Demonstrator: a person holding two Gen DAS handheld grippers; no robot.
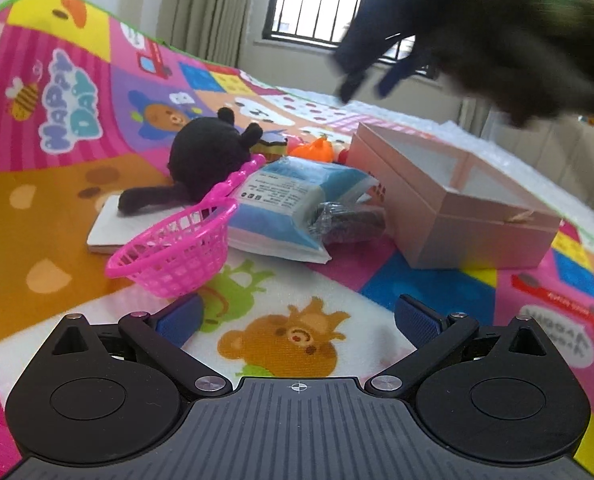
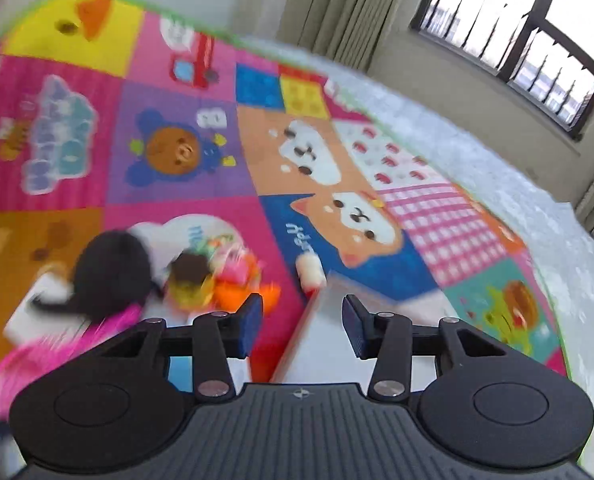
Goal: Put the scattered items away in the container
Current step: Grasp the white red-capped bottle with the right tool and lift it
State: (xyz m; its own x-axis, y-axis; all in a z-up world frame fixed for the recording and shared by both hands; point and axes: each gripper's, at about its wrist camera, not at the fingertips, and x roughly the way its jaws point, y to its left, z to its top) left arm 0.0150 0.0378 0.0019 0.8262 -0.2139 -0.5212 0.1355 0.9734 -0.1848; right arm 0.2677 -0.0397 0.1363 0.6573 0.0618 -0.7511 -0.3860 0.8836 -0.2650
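- Through the left wrist camera we see our left gripper low over a bright patchwork play mat, its blue-padded jaws spread wide with only a printed bear between them.
- Just beyond its left finger, a pink plastic basket with a long handle lies tipped on the mat.
- Behind the basket, a black plush toy rests partly on a flat white board.
- Right of the plush lies a blue and white packet, with a dark wrapped bundle touching its right edge.
- Farther back sit small orange and yellow toys, too small for us to identify.
- The pink box, open-topped and split into two compartments, stands on the mat right of the packet; both compartments look empty from here.
- Our right gripper hangs blurred in the air above the box's far side.
- Through the right wrist camera, the right gripper has its jaws partly apart and nothing between them, above the box's edge.
- A window and curtains line the far wall.
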